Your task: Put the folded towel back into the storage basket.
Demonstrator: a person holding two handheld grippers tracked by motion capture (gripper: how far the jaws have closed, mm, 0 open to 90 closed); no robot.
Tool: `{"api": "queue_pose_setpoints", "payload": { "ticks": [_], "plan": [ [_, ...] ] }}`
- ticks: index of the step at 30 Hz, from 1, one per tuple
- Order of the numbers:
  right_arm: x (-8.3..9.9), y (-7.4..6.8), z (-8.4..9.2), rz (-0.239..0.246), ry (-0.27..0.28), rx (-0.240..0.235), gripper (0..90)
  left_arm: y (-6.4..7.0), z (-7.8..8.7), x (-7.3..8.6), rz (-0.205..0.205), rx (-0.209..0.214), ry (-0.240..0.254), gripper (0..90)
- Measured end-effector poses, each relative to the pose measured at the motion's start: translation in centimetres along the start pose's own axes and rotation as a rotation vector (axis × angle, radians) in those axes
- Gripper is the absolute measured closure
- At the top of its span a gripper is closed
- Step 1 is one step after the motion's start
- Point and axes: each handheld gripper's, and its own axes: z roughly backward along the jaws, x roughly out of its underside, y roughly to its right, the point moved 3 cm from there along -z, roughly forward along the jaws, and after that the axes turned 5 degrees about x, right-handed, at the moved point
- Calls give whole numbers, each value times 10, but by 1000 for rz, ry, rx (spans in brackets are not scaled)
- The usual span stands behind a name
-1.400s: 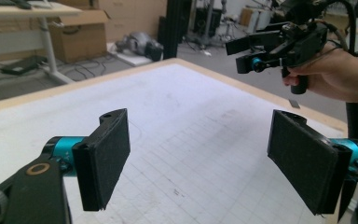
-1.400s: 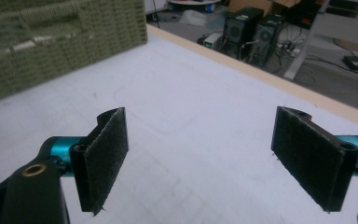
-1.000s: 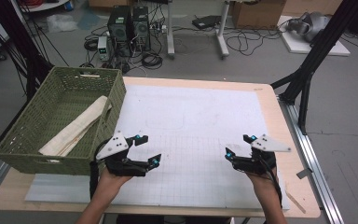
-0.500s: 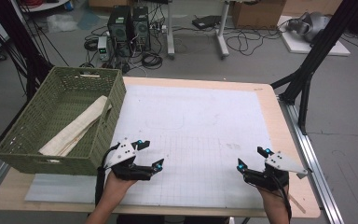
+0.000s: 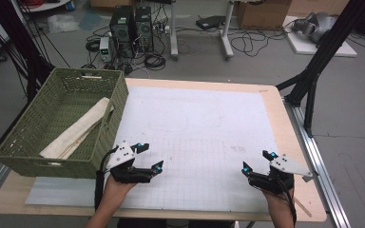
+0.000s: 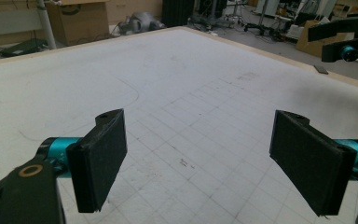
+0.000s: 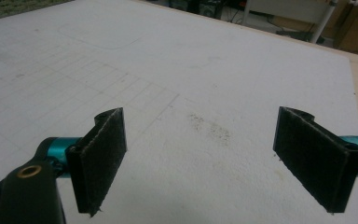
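both of your grippers rest low over the white mat, jaws spread wide, nothing held.

your left gripper (image 5: pixel 147 158) sits at the near left of the white gridded mat (image 5: pixel 195 128), just beside the green woven basket (image 5: pixel 24 156), and in the left gripper view its jaws stand well apart with only bare mat between them. your right gripper (image 5: pixel 257 161) sits at the near right of the mat, close to the table's (image 5: pixel 285 118) wooden edge, its jaws equally wide and gripping nothing. the folded cream cloth (image 5: pixel 78 129) lies inside the basket, leaning along its right wall, well apart from both grippers.
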Motion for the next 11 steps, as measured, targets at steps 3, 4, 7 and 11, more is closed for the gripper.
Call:
{"api": "queue_pose_setpoints", "payload": {
  "ticks": [3,4,7,11],
  "plan": [
    [0,0,0,0,-2,-5,158,0,0,1,1,1,-1,192],
    [0,0,-1,2,-2,-6,158,0,-1,1,2,2,-2,192],
    [0,-1,-2,8,-3,-11,158,0,-2,3,2,3,-10,192],
    [0,0,-2,3,-1,-15,158,0,-3,4,5,2,-12,191]
  ]
}}
